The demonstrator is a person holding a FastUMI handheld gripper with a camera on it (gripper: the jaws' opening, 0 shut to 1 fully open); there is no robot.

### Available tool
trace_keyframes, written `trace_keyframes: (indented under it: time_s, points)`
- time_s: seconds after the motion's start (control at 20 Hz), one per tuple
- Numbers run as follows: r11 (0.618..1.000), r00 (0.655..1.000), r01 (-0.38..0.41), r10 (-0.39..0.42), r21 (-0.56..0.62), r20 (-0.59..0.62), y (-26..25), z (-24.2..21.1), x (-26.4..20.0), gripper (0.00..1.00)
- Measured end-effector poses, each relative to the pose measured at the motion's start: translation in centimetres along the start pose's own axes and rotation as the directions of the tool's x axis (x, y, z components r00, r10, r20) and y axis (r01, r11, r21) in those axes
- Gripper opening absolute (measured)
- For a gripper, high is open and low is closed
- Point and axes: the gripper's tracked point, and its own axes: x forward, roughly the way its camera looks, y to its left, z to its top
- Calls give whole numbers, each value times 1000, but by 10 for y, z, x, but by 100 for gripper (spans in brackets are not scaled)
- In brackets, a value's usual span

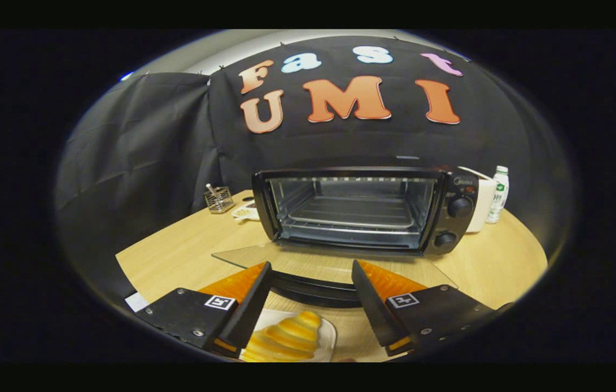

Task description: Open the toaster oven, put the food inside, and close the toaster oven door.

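A black toaster oven stands on the wooden table ahead of me, its glass door folded down flat toward me, the wire rack inside bare. The door's dark handle lies just beyond and between my fingers. My gripper is open, nothing held. Below the fingers, close to me, a golden croissant-like pastry rests on a white plate, nearer my left finger.
Left of the oven stand a wire-mesh holder and a small white dish. To its right are a white appliance and a small bottle. Black cloth walls close the booth behind.
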Motion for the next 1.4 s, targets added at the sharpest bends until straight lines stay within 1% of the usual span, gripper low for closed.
trace_keyframes:
  time_s: [0.25, 0.35, 0.4, 0.65, 0.75, 0.85, 1.05, 1.2, 1.3, 1.35, 1.4]
  points:
    - [1000, 999, -5, 5, 18, -32, 0, -27, -5, 86]
    - [1000, 998, 29, -28, 12, -58, -6, -37, 0, 86]
    - [999, 999, 39, -39, 7, -28, -8, -32, 1, 86]
    - [999, 998, 51, -51, 8, -36, -11, -34, 2, 85]
    - [999, 998, 49, -48, 20, -43, -13, -36, 3, 80]
    - [999, 998, 45, -44, 30, -43, -13, -35, 3, 77]
    - [998, 998, 46, -43, 50, -56, -15, -30, -1, 74]
    - [997, 996, 70, -68, 44, -53, -20, -29, -5, 76]
    - [996, 995, 86, -84, 31, -58, -21, -30, -11, 80]
    - [996, 995, 83, -81, 22, -62, -20, -30, -13, 85]
    - [996, 994, 85, -84, 21, -63, -20, -30, -15, 86]
